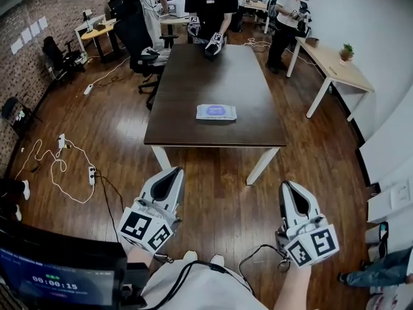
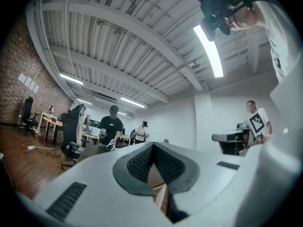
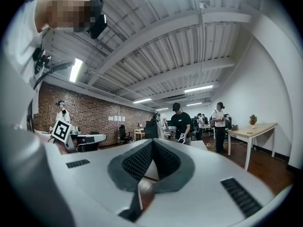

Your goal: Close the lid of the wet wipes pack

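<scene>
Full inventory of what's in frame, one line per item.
wet wipes pack: one, pale blue-white, flat on the table's near half
table: one, dark brown, white legs, room centre
light desk: one, pale wood, at right
potted plant: one, green, on the light desk
office chairs: at least two, black, left of the table
power strips: two, white, floor at left
monitor: one, dark, bottom left
other people: at least two, far end
left hand-held gripper: one, white, shut, empty
right hand-held gripper: one, white, shut, empty
</scene>
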Available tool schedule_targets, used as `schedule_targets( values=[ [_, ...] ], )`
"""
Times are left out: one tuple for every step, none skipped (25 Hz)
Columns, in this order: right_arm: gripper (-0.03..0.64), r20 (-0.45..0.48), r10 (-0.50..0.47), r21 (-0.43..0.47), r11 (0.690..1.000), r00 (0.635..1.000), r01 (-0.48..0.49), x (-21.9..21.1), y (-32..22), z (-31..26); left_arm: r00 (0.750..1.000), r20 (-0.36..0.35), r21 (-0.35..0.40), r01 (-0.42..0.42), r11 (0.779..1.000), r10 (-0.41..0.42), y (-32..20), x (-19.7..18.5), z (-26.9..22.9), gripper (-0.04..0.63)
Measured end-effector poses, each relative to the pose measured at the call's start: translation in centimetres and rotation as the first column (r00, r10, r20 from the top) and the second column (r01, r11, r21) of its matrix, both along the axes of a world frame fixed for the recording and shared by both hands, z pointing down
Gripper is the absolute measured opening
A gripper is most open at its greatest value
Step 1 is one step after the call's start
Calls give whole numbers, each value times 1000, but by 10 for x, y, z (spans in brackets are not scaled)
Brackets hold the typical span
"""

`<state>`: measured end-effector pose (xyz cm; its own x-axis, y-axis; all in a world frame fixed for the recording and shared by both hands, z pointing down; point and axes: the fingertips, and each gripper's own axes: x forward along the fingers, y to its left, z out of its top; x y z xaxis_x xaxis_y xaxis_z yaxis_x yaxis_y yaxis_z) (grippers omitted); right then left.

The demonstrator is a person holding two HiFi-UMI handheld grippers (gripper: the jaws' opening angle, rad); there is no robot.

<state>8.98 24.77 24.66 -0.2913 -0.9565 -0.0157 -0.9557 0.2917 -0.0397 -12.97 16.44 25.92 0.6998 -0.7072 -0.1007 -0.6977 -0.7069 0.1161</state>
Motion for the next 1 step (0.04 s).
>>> schedule_targets(
  values=[
    [8,-1,1,-1,1000,1000,-1,0,0,0,1000,-2,2,-1,1000,1,0,-1,0,-3]
  ],
)
